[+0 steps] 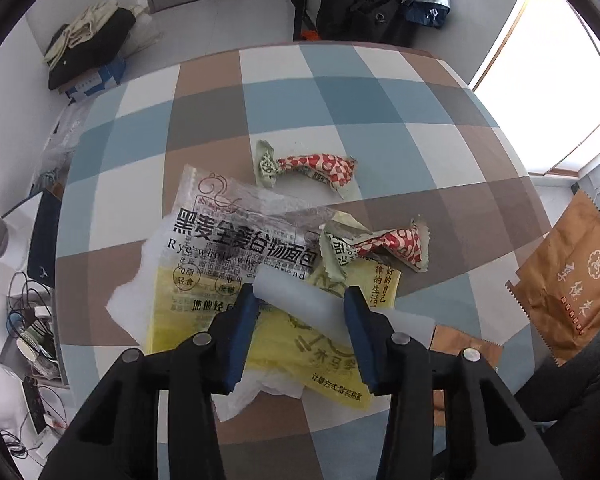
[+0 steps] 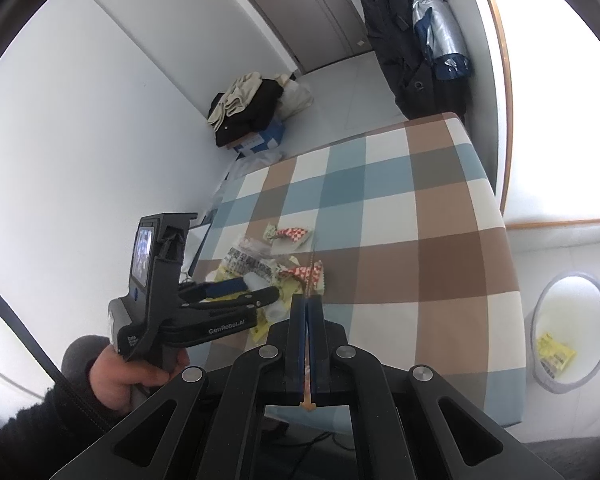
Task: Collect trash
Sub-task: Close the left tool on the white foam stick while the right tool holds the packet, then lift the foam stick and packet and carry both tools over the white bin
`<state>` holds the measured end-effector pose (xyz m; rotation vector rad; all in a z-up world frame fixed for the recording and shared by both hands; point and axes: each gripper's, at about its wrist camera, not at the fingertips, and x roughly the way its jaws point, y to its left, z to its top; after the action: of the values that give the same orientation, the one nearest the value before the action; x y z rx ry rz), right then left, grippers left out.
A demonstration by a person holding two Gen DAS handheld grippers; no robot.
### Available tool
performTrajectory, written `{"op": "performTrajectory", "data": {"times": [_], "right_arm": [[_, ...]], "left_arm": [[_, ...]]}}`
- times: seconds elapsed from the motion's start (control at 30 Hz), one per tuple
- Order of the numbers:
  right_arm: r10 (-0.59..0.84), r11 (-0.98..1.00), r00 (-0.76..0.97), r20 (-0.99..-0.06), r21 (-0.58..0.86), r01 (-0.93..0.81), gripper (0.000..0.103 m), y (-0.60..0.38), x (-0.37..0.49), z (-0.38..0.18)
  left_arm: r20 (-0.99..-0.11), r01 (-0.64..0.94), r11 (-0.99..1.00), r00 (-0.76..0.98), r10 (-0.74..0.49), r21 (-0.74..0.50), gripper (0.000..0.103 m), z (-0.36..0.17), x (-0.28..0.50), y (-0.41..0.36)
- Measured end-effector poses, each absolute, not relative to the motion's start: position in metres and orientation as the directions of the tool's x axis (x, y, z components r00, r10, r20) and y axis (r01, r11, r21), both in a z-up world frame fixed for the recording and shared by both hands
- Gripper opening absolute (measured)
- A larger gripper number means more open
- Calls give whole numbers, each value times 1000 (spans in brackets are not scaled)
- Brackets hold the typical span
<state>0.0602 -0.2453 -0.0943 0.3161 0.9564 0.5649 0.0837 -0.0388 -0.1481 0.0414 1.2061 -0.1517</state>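
**Closing on the white tube among the wrappers**

The left gripper (image 1: 300, 300) is held steeply over the litter on the blue, brown and white checked tablecloth (image 1: 380, 92). Its blue-padded jaws stand apart on either side of a translucent white plastic tube (image 1: 296, 294), which lies on a yellow printed plastic bread bag (image 1: 276, 344); the left pad looks to be at the tube's end, but no firm pinch can be made out. Two crumpled red-and-white candy wrappers (image 1: 320, 168) lie just beyond.

The right gripper (image 2: 309, 320) is clamped shut on a thin brown paper wrapper (image 1: 572, 280), seen edge-on between its pads.

For a clean pick, the tube is best centred between the pads so that it is not squirted out, and the bag beneath should not be caught. The white round bin (image 2: 572, 332) stands on the floor beside the table, with one yellow wrapper already inside.
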Motion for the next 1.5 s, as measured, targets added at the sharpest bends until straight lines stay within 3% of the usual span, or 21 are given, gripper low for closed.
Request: {"op": "performTrajectory", "data": {"times": [0.1,0.17,0.27,1.07,1.5], "right_arm": [[588,809,450,-672,501,-309,1,-247,61,-94],[589,808,452,-670,506,-304,1,-249,61,-94],[588,808,453,-670,507,-298,1,-250,61,-94],[568,822,486,-665,487,-294,1,-249,54,-89],[583,804,582,-567,507,-311,1,-269,42,-31]], "left_arm": [[-929,160,987,360,-84,-27,27,-146,80,-43],[-926,155,988,370,-80,-24,11,-143,81,-42],[-922,132,988,369,-118,-74,3,-140,82,-36],[-785,155,953,540,-303,-261,2,-75,71,-25],[-676,214,934,646,-356,-286,2,-20,67,-37]]}}
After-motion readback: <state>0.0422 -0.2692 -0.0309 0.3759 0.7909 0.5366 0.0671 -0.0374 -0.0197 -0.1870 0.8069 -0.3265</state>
